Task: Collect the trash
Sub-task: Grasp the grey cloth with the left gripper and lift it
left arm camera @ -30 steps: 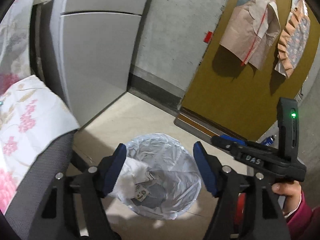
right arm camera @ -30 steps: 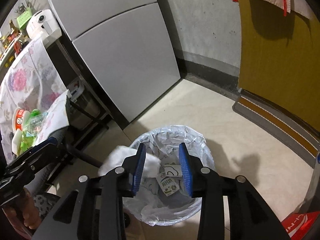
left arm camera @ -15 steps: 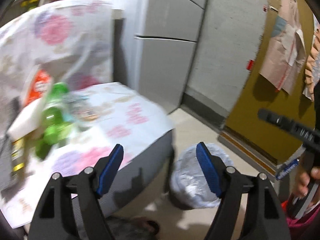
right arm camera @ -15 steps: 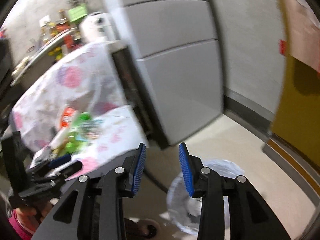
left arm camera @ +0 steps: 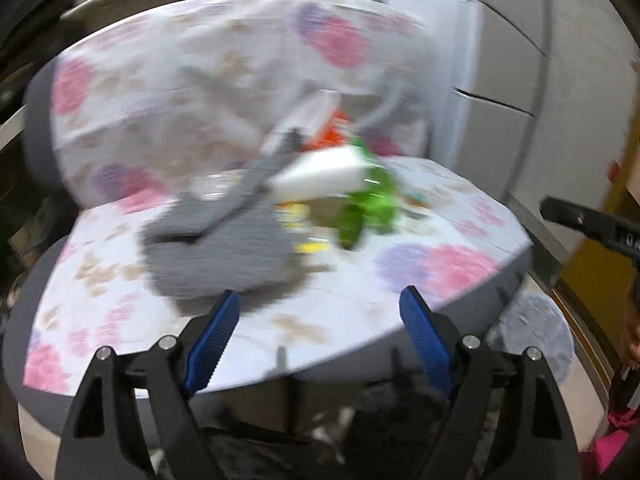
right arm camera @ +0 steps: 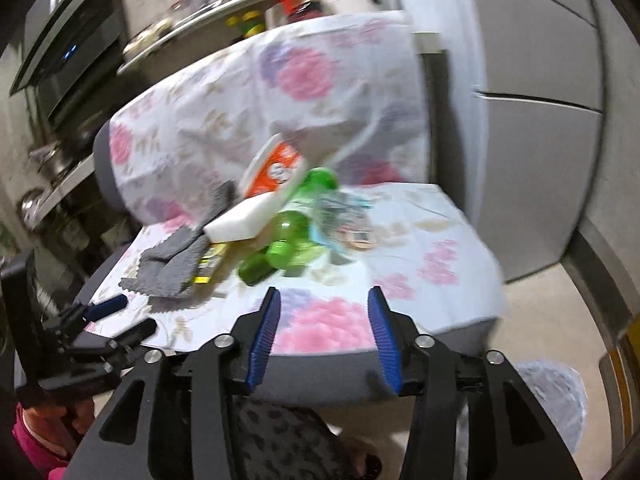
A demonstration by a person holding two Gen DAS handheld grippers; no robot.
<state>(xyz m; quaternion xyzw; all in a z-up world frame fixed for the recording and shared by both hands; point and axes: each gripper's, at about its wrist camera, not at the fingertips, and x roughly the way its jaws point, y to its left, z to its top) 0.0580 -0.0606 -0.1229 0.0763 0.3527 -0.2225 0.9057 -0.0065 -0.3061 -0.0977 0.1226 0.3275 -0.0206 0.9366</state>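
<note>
A chair seat [right arm camera: 420,248] under a flowered cloth carries a pile of trash: a green plastic bottle [right arm camera: 292,228], a white box [right arm camera: 244,222], an orange-and-white packet [right arm camera: 276,170], a clear wrapper [right arm camera: 340,212] and a grey rag [right arm camera: 172,260]. In the blurred left wrist view the bottle [left arm camera: 372,204], box [left arm camera: 320,174] and rag [left arm camera: 216,248] lie ahead of my left gripper [left arm camera: 320,340]. Its jaws are opening and nothing sits between them. My right gripper [right arm camera: 324,336] hangs over the seat's front edge, its jaws opening and empty too.
The bin with a white liner [right arm camera: 556,392] stands on the floor right of the chair, seen also as the bin [left arm camera: 532,332] in the left wrist view. A grey fridge [right arm camera: 532,120] is behind on the right, a cluttered shelf [right arm camera: 224,8] behind the chair. A foot in a slipper [right arm camera: 360,460] is below.
Both grippers swung left and up from above the bin to face the chair seat with the trash. Both sets of jaws have widened, and the bin has slid to the lower right.
</note>
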